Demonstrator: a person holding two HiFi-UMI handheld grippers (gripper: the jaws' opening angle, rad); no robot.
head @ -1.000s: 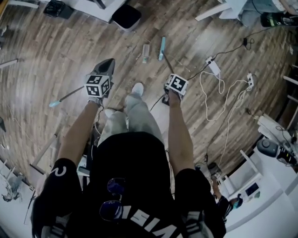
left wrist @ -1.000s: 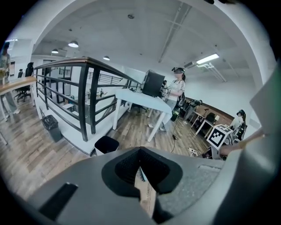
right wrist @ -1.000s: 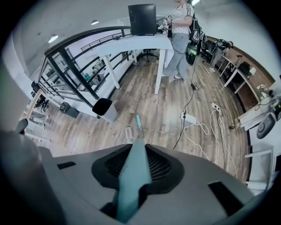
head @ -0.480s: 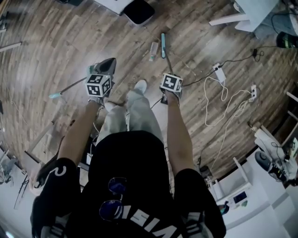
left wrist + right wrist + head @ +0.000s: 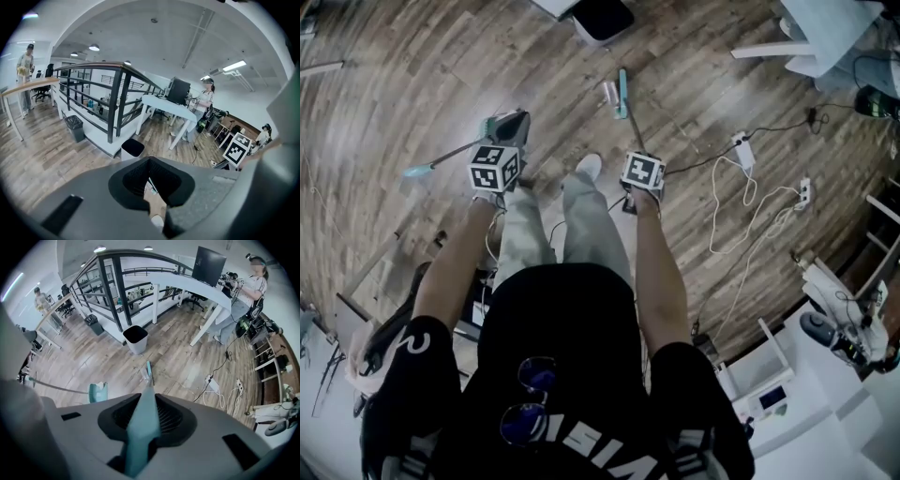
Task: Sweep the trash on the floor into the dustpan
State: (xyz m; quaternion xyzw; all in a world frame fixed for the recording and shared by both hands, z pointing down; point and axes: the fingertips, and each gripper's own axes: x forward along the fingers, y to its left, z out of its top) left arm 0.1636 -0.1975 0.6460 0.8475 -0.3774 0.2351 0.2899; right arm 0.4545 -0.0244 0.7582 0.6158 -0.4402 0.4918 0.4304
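Note:
The teal broom [image 5: 622, 92] has its head on the wood floor ahead of me, and its handle [image 5: 143, 423] runs back between the jaws of my right gripper [image 5: 639, 167], which is shut on it. A small pale piece of trash [image 5: 607, 91] lies touching the broom head [image 5: 149, 369] on its left. The teal dustpan [image 5: 494, 124] rests on the floor with its long handle [image 5: 445, 157] reaching left; it also shows in the right gripper view [image 5: 97, 391]. My left gripper [image 5: 516, 124] hovers just right of the dustpan. Its jaws [image 5: 154, 187] look shut with nothing between them.
A black waste bin [image 5: 602, 17] stands beyond the broom beside a railing [image 5: 117, 291]. White power strips and loose cables [image 5: 741, 150] trail across the floor on the right. White table legs [image 5: 773, 47] sit at the far right. The person's shoe [image 5: 589, 167] is between the grippers.
The person has stepped forward and turned slightly. The dustpan and its handle now sit closer beside the left gripper. The broom stays held in the right gripper.

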